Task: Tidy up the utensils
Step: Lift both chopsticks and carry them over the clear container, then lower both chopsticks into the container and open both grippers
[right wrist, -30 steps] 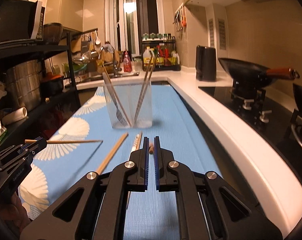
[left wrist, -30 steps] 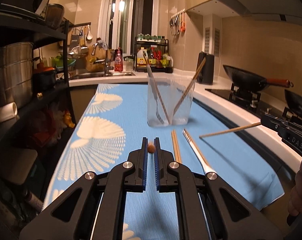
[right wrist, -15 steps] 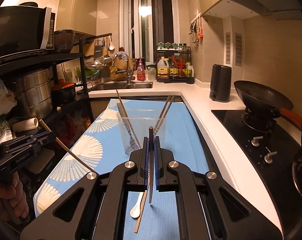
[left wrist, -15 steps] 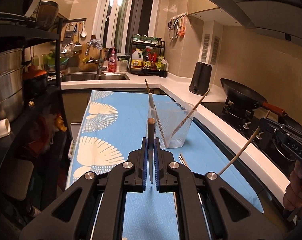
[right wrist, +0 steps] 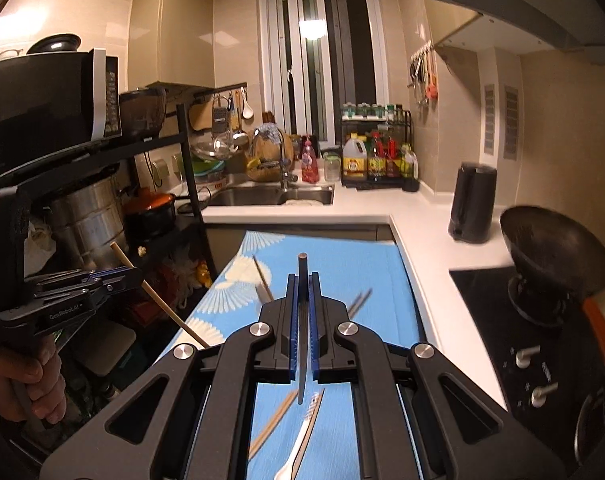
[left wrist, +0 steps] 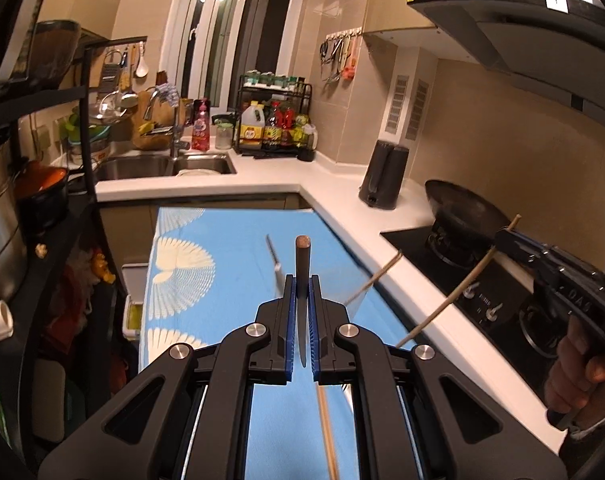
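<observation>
Each hand-held gripper, left [left wrist: 302,322] and right [right wrist: 302,326], pinches one chopstick [left wrist: 301,280] upright above the worktop [left wrist: 230,248]; both could pivot in the pads, missing the blurred cup

Beige tiled walls [right wrist: 174,40], tall window [right wrist: 318,60]

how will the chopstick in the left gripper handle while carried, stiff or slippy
Likely stiff: the chopstick stands straight from the shut left gripper without sagging. Probably light, being so thin. Its round end suggests it may roll if laid on the blue cloth.
</observation>
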Demonstrator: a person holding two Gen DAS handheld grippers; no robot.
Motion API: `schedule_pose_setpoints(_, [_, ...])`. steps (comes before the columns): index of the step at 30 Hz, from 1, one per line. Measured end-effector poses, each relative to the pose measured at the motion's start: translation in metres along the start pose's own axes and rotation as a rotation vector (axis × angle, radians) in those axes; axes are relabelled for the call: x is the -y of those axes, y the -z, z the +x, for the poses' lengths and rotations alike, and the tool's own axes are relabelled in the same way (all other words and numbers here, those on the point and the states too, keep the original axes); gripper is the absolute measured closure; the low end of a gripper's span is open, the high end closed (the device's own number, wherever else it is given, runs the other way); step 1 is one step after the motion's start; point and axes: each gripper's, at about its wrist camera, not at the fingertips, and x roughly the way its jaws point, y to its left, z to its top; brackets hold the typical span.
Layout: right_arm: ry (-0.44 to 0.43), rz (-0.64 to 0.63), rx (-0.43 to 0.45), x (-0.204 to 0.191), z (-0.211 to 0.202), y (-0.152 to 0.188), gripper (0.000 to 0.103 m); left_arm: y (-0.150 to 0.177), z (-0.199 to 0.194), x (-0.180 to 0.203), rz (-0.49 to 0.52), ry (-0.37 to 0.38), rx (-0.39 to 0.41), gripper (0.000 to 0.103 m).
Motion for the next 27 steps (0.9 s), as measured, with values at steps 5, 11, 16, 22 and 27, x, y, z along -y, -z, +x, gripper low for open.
schedule_pose_setpoints(5, [0.017, -0.016, 0.076, 0.002, 0.016, -0.045, 0.098, -0.049, 0.008, 0.011, 0.023, 0.028, 0.065, 0.097])
schedule_pose_setpoints(11, [0.059, -0.012, 0.112, 0.006, 0.060, -0.054, 0.098, -0.060, 0.063, 0.011, 0.017, 0.029, 0.045, 0.097])
schedule_pose_setpoints(16, [0.074, -0.007, 0.059, 0.016, 0.109, -0.034, 0.098, -0.040, 0.118, 0.005, 0.026, 0.027, -0.035, 0.097])
schedule_pose_setpoints(22, [0.062, 0.005, -0.032, 0.021, 0.157, -0.004, 0.098, -0.004, 0.166, -0.007, 0.008, 0.043, -0.126, 0.097])
schedule_pose_setpoints(27, [0.054, -0.010, -0.108, 0.018, 0.179, 0.016, 0.097, 0.016, 0.184, -0.006, 0.015, 0.055, -0.175, 0.097])
